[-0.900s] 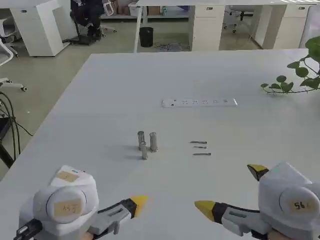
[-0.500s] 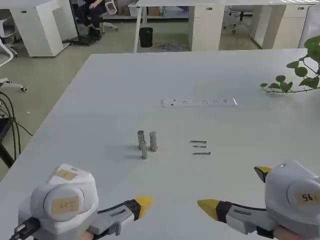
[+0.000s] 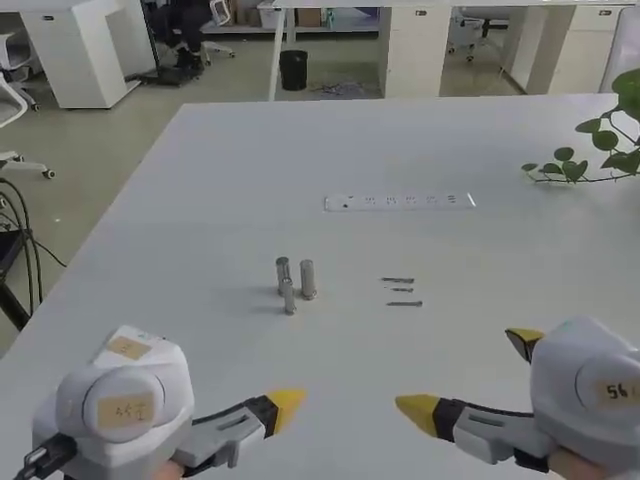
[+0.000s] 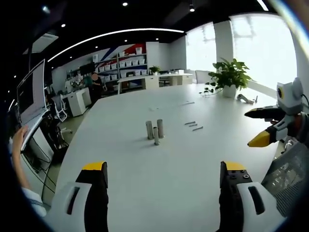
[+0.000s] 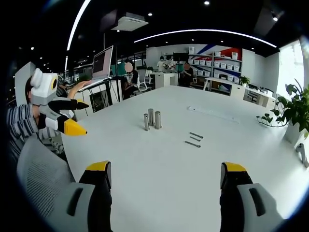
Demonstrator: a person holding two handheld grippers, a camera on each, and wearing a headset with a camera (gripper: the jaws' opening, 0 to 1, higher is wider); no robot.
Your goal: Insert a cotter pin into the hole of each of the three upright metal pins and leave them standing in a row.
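Little has moved since the earlier frames: both tongs sit a touch lower and nearer the person in the head view, and the pins and cotter pins lie where they did.

The left tongs (image 4: 164,166) are spread wide with nothing between them. They hover over the near edge of the white worktop (image 3: 200,200), their yellow tips pointing toward the middle. The right tongs (image 3: 468,375) are also spread and hold nothing. They hang over the near right part of the worktop, with one yellow tip higher than the other in the head view. The two tongs are well apart from each other and well short of the parts.

Three metal pins (image 3: 295,282) stand upright near the middle of the worktop. They are bunched close together in a small triangle rather than a line: two side by side at the back, and one just in front of the gap between them.

Three cotter pins (image 3: 401,291) lie flat on the worktop to the right of the pins, clear of them. They lie roughly parallel, one behind another, with small gaps between them.

Farther back a white power strip (image 3: 398,202) lies across the worktop. A plant (image 3: 600,150) trails leaves in over the far right edge.
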